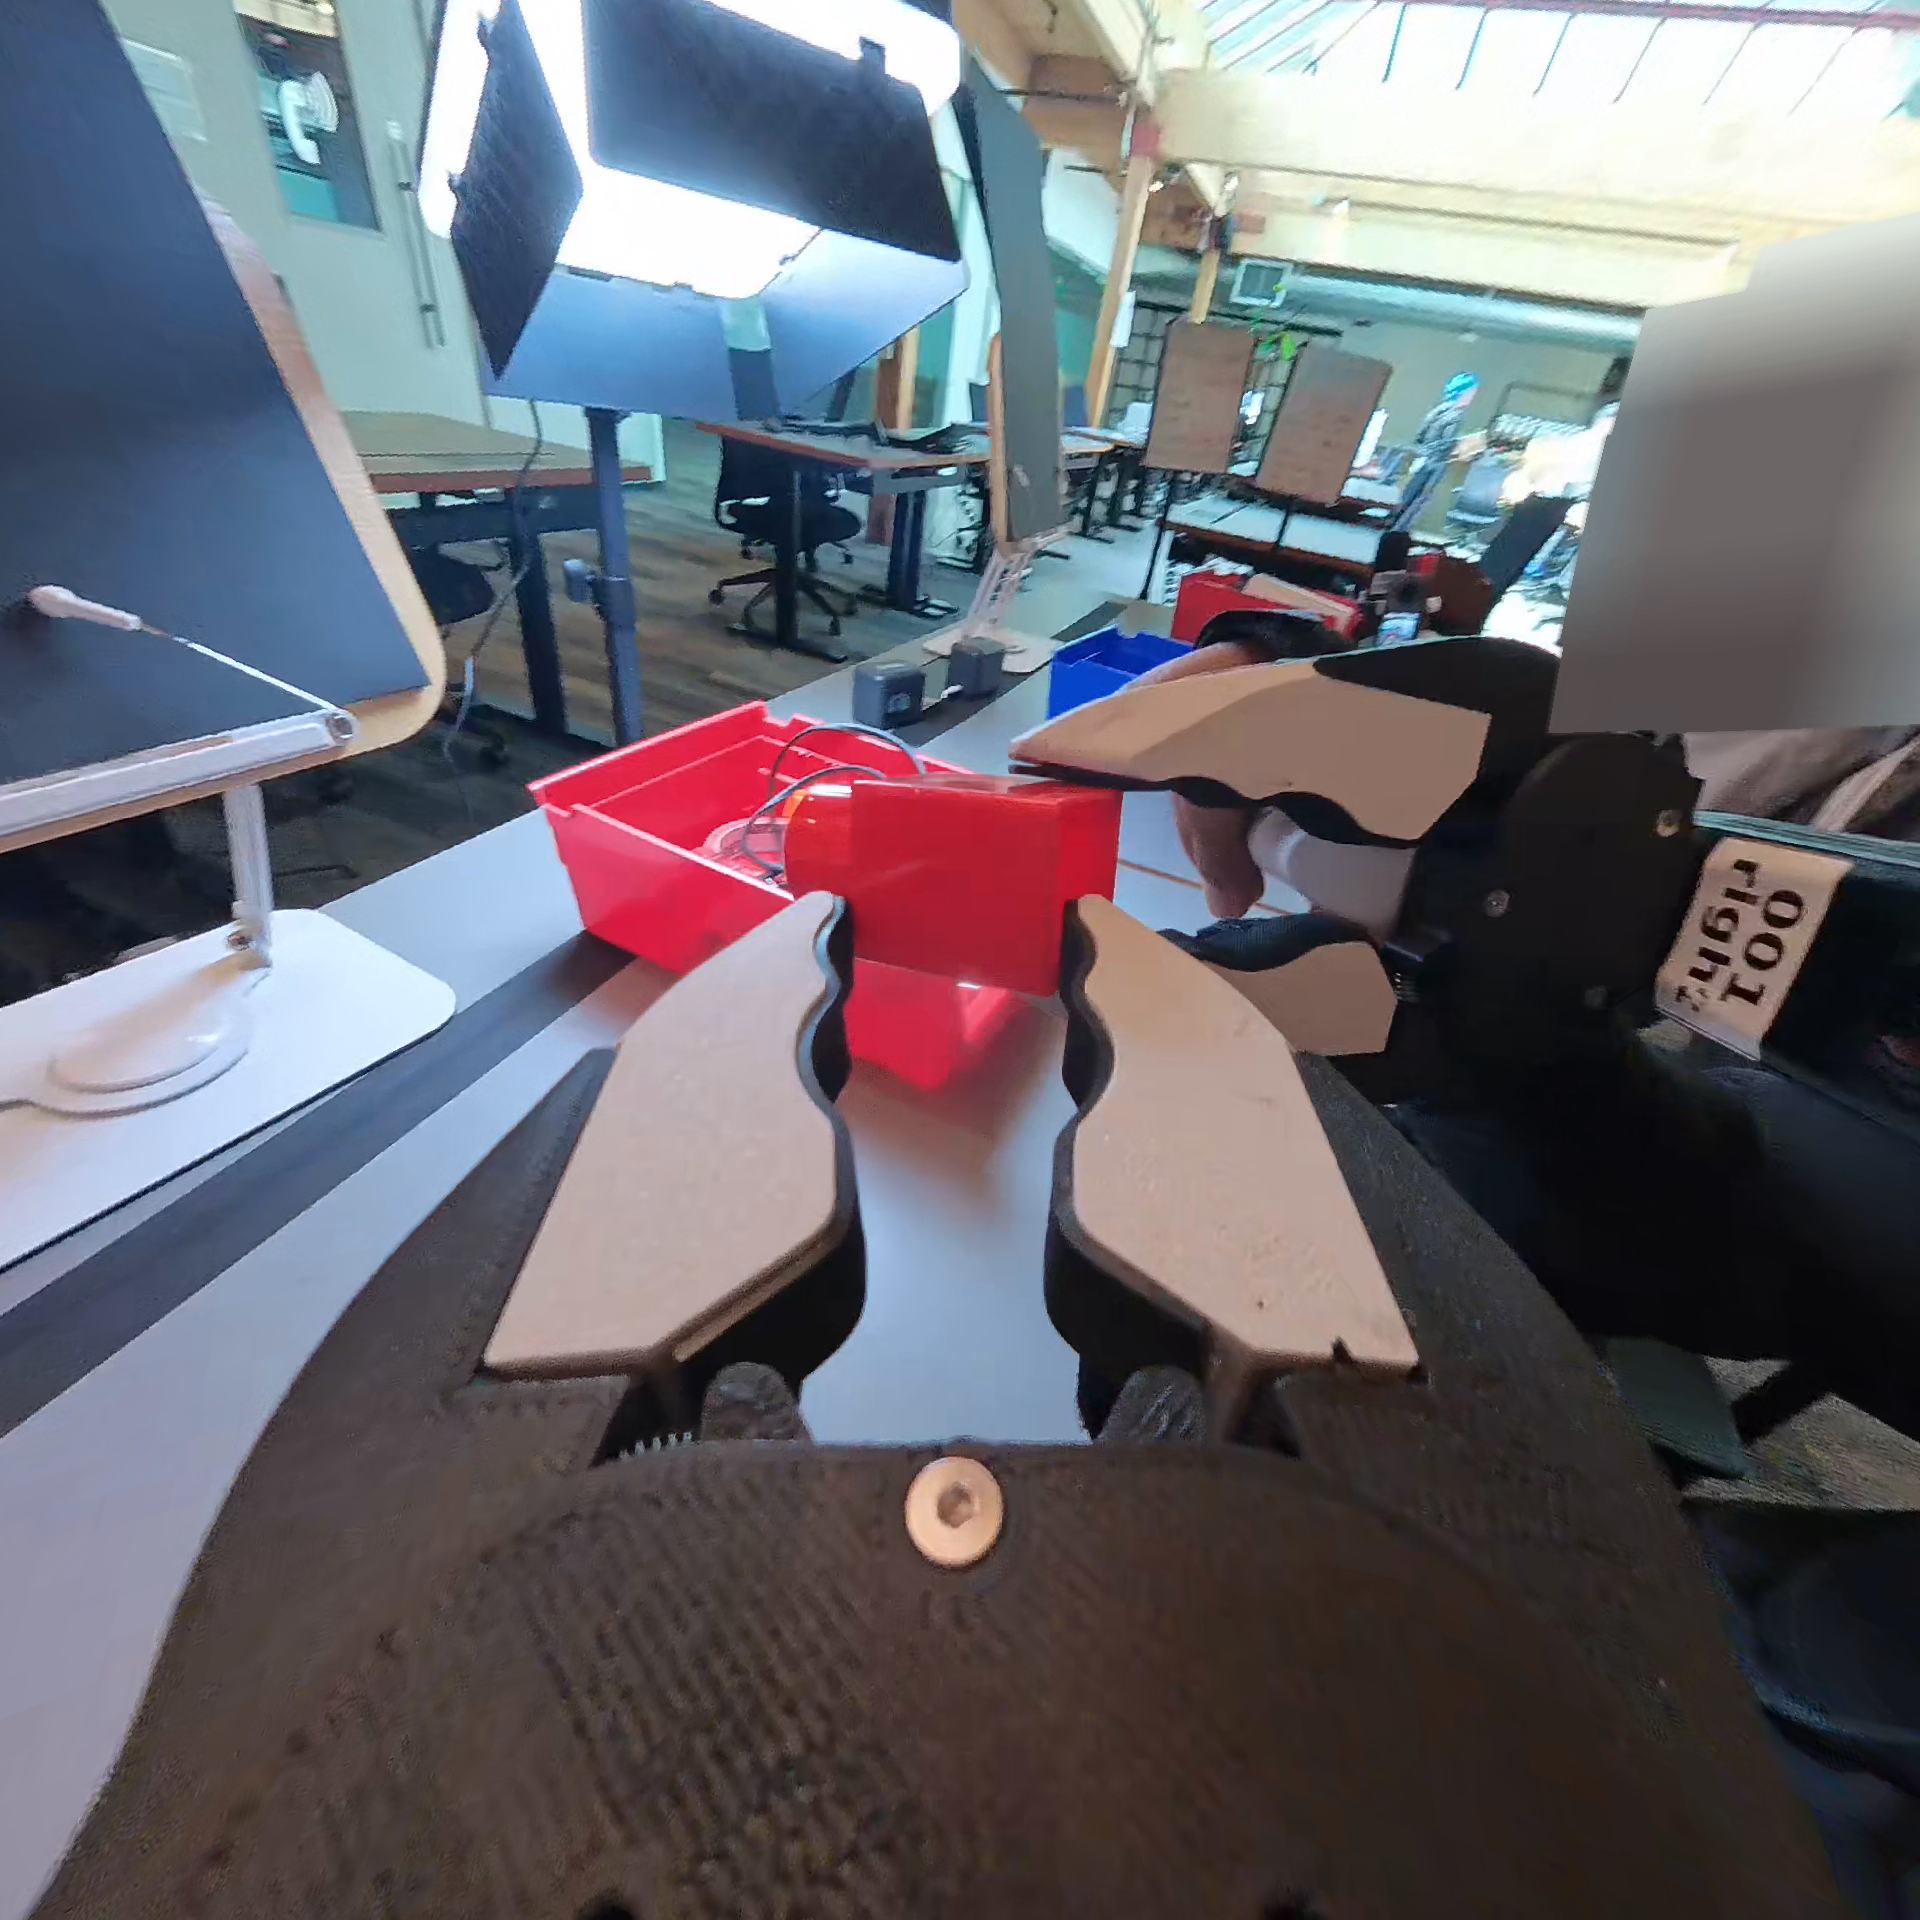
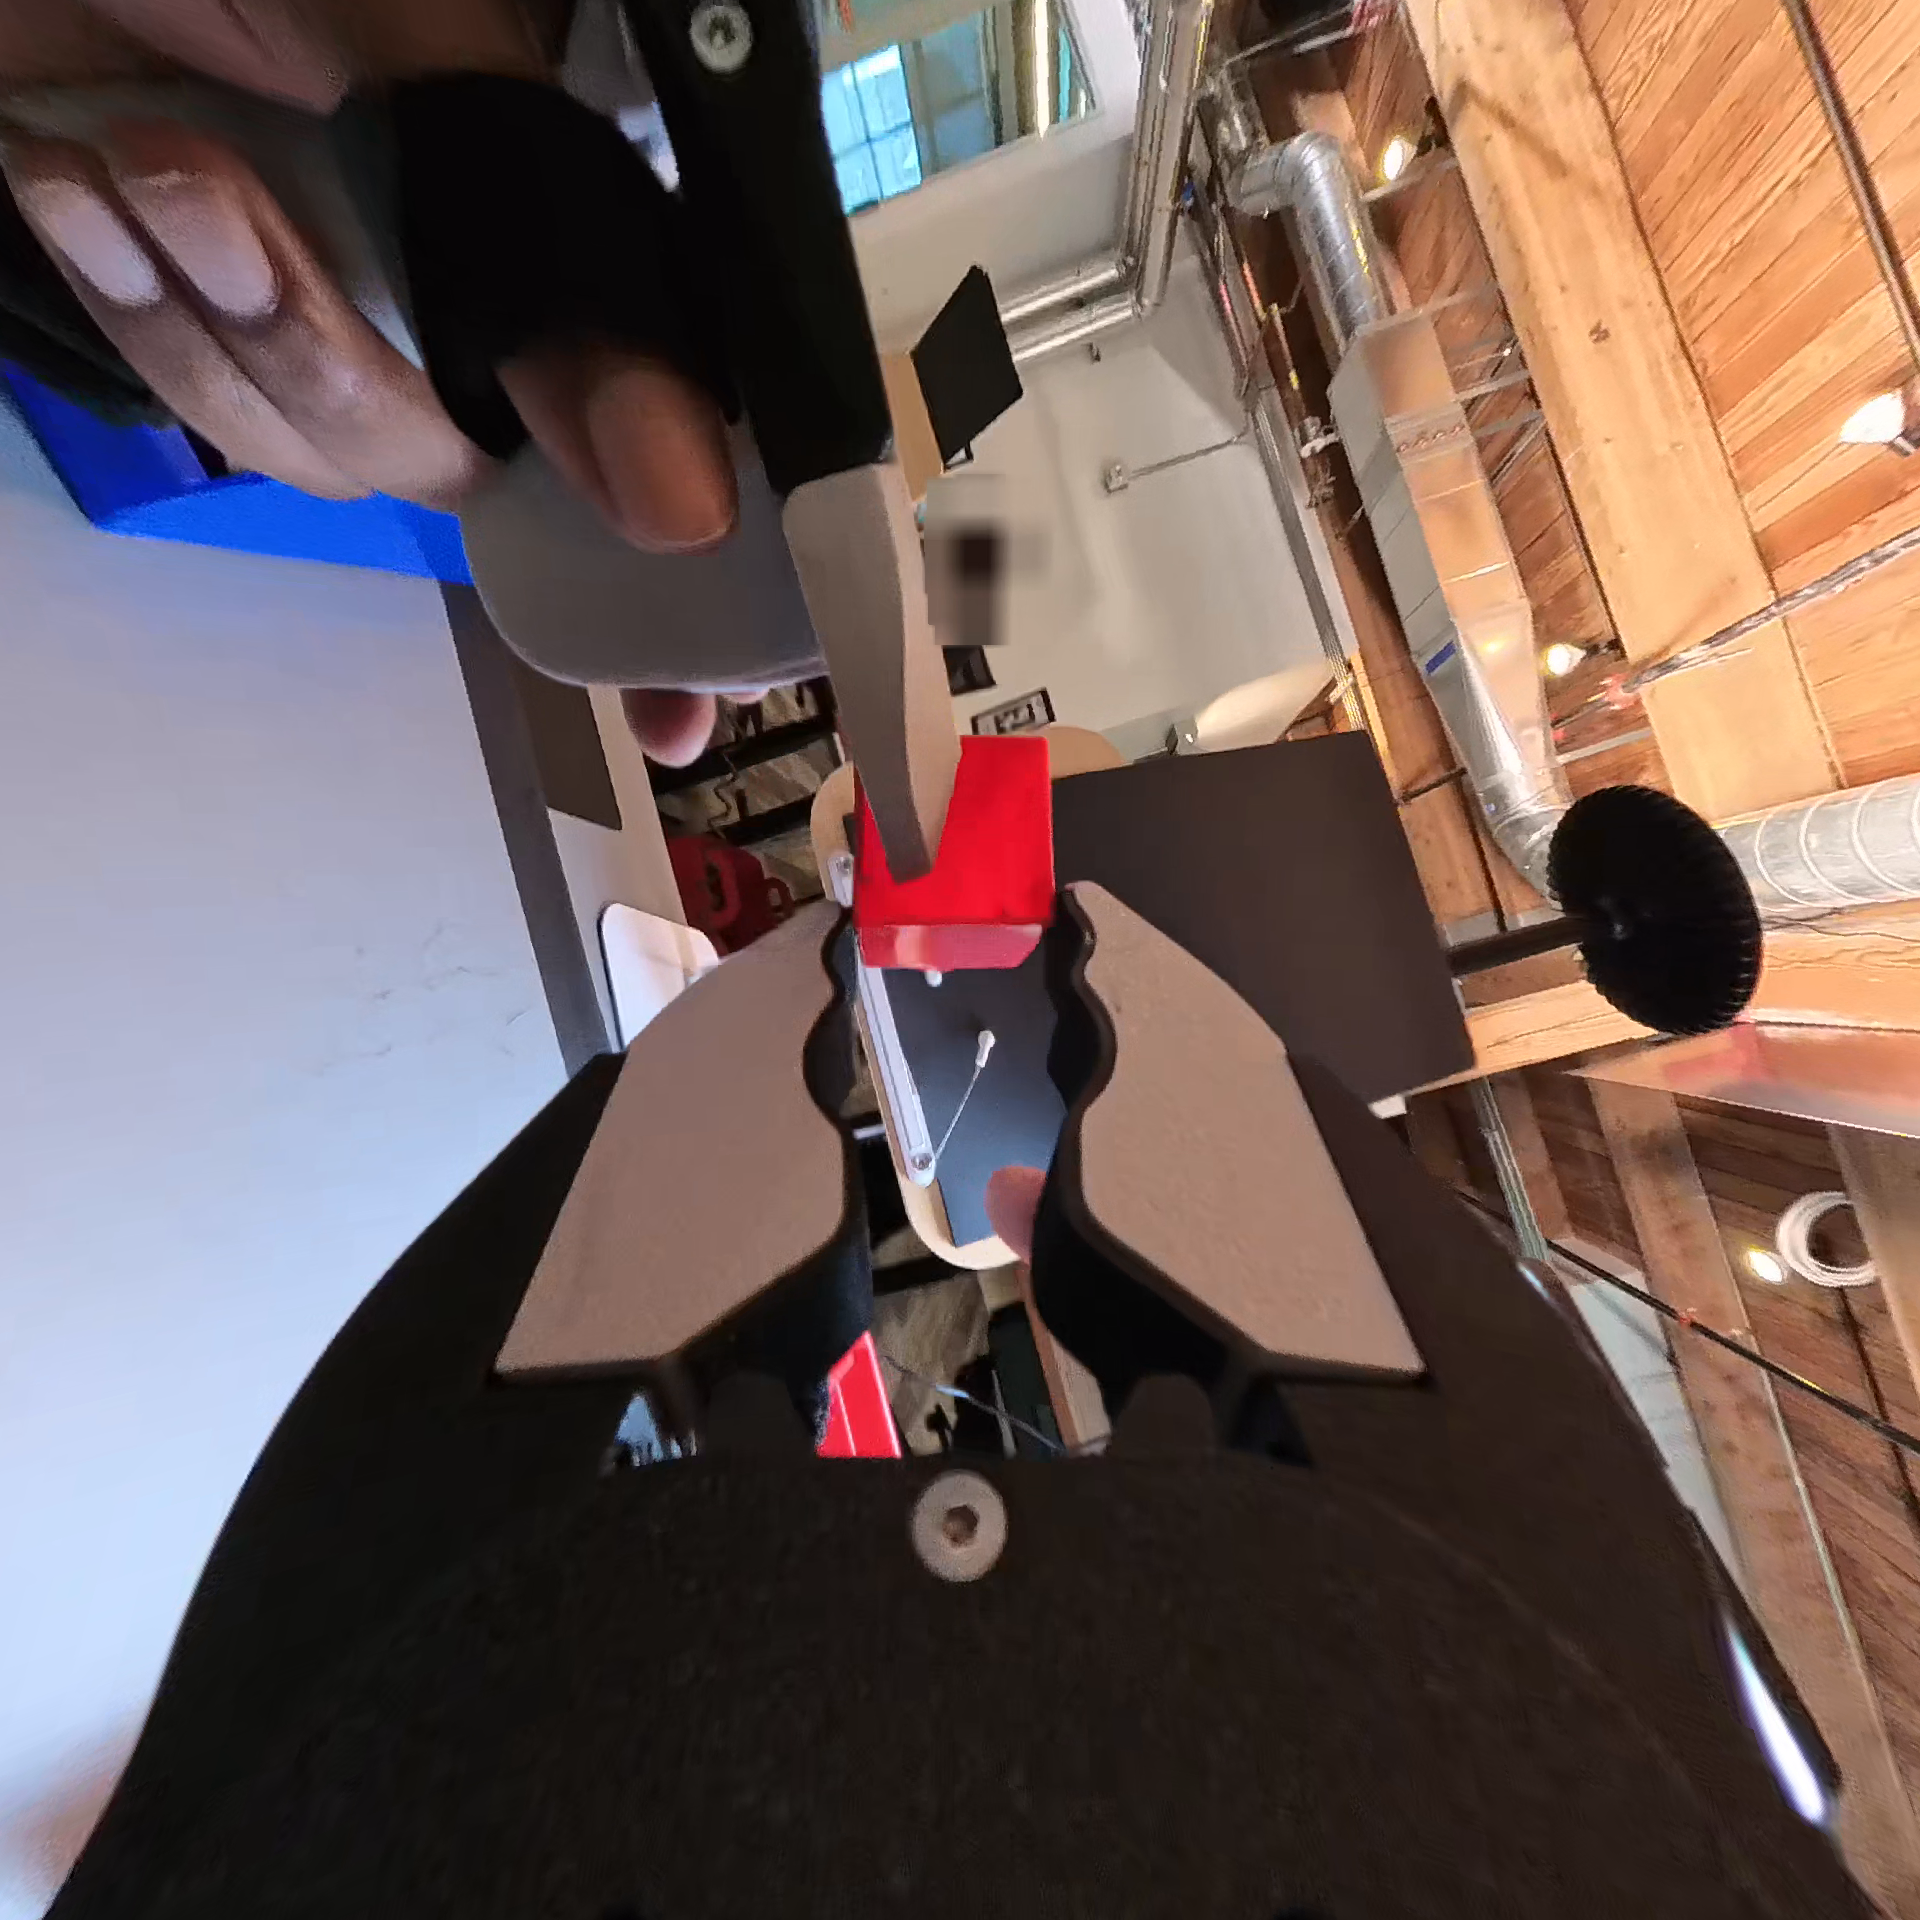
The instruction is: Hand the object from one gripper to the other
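Left hand-held gripper [image 1: 956,925], right hand-held gripper [image 2: 956,925] clamp glossy red block [image 1: 971,883].

A grey table [image 1: 935,1195] carries a red bin [image 1: 665,831] and, farther back, a blue bin [image 1: 1101,670]. A white stand base [image 1: 208,1029] rests at its left, and two small grey boxes [image 1: 894,691] sit near the far edge.

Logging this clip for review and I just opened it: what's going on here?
A person holds a claw in each hand and is passing a red block between them, above a grey table. The left claw has its fingertips pressed on the block's two sides. The right claw grips it from a crossing direction, and both look shut on it, so neither has let go. A red bin holding wires sits on the table just behind the block.
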The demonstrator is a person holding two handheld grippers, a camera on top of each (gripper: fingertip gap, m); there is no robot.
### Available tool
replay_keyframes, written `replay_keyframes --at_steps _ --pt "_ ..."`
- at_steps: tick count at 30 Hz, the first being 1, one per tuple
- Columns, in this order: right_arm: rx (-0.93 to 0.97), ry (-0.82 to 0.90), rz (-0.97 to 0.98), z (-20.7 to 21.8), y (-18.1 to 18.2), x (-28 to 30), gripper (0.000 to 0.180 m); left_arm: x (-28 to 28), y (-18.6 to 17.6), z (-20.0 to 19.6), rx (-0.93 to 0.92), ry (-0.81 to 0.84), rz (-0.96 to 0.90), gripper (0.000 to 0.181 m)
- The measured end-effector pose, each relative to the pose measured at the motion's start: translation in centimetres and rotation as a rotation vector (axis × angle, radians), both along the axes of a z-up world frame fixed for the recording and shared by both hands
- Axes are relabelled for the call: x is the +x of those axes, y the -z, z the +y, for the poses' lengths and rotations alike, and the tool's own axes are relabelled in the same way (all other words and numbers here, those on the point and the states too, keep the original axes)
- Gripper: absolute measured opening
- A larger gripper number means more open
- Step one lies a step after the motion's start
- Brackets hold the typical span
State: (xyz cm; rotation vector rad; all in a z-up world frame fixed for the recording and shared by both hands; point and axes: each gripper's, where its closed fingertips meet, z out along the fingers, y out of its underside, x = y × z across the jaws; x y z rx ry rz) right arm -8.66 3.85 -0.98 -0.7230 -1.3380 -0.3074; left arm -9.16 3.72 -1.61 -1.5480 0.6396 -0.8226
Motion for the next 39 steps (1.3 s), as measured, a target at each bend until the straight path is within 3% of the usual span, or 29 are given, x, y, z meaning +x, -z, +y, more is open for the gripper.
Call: replay_keyframes --at_steps 7,12,15,17,26,31,34,39 --pt "-0.047 -0.151 0.081 -1.3 -0.9 0.0 0.036 0.2 -0.9 -1.0 0.004 0.106 -0.081 0.037" --pt "-0.079 -0.203 0.095 -0.9 -0.7 0.3 0.054 0.9 -1.1 -2.1 -0.045 0.23 -0.144 0.037" --pt "-0.03 -0.232 0.078 -1.3 -0.2 0.1 0.037 1.7 -0.9 -2.7 -0.077 0.298 -0.171 0.036" --pt "-0.045 -0.224 0.059 -1.1 0.1 0.1 0.037 1.7 -0.6 -2.6 -0.089 0.3 -0.167 0.036" --pt "-0.028 0.054 -0.122 1.7 2.6 0.1 0.037 0.4 1.2 0.0 0.07 -0.048 0.168 0.03" --pt "0.032 0.1 -0.172 0.6 3.1 -1.1 0.037 -0.1 2.3 0.8 0.101 -0.096 0.253 0.008" --pt "-0.014 -0.013 -0.078 -0.8 1.9 -1.6 0.038 -0.1 1.4 0.1 0.106 -0.026 0.196 0.007" --pt "-0.223 -0.266 0.079 -2.7 -0.4 -0.3 0.064 -0.5 -0.4 -1.3 0.028 0.143 -0.029 0.007"
